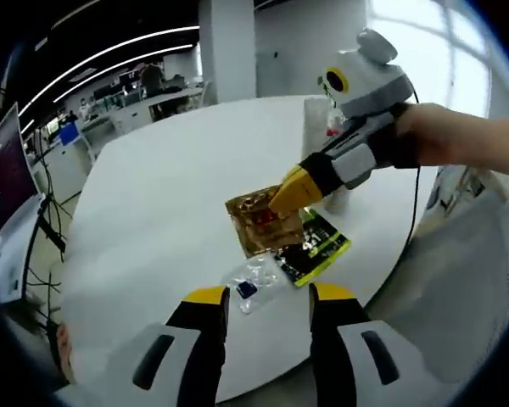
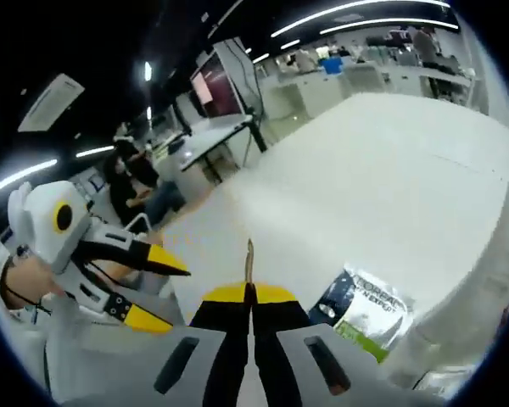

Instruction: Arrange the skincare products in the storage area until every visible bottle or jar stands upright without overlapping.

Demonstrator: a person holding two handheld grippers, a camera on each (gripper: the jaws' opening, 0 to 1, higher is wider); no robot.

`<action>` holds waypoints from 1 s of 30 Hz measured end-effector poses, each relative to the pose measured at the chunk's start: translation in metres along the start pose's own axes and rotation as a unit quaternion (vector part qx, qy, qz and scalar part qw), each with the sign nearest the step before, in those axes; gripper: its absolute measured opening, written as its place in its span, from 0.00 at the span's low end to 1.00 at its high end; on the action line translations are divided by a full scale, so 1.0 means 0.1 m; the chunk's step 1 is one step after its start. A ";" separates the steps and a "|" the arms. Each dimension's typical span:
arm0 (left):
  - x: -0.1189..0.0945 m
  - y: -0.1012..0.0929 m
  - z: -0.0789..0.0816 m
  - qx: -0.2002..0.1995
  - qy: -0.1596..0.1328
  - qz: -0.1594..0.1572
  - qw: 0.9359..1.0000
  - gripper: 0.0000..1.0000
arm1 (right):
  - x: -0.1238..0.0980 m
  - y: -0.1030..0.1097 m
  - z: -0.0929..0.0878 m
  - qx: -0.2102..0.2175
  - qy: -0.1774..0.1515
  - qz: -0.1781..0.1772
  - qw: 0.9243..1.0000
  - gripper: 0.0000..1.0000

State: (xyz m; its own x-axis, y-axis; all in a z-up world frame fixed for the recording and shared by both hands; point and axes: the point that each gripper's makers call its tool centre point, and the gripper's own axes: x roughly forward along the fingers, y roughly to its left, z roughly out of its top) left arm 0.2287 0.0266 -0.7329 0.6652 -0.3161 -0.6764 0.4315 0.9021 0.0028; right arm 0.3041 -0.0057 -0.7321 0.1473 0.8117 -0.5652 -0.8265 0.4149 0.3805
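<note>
On the round white table point(image 1: 170, 195) lies a gold sachet point(image 1: 253, 227), and my right gripper point(image 1: 288, 193) reaches in from the right, shut on its upper edge. In the right gripper view my right gripper point(image 2: 250, 294) pinches the gold sachet point(image 2: 249, 253), seen edge-on as a thin strip. A green and black sachet point(image 1: 321, 246) lies beside it, and shows again as the green and black sachet point(image 2: 369, 309). A small clear packet point(image 1: 253, 284) sits just ahead of my left gripper point(image 1: 270, 297), which is open and holds nothing. The left gripper point(image 2: 161, 292) shows open here too.
A pale bottle point(image 1: 319, 127) stands behind the right gripper, partly hidden. A translucent white object point(image 2: 483, 288) rises at the right of the right gripper view. A person's hand point(image 1: 458, 140) holds the right gripper. Office desks and a monitor point(image 1: 4, 170) lie beyond the table edge.
</note>
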 end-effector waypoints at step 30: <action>0.78 0.52 0.20 0.045 0.014 -0.049 0.998 0.26 | 0.73 -0.69 -0.26 -0.090 0.165 -0.032 0.982 0.01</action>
State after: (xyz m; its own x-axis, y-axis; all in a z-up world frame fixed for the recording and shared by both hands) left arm 0.3149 0.0428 -0.7710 0.6000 -0.3927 -0.6970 0.5476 0.8367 0.0000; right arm 0.3579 0.0143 -0.8190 0.0421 0.5961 -0.8018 -0.9085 0.3569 0.2176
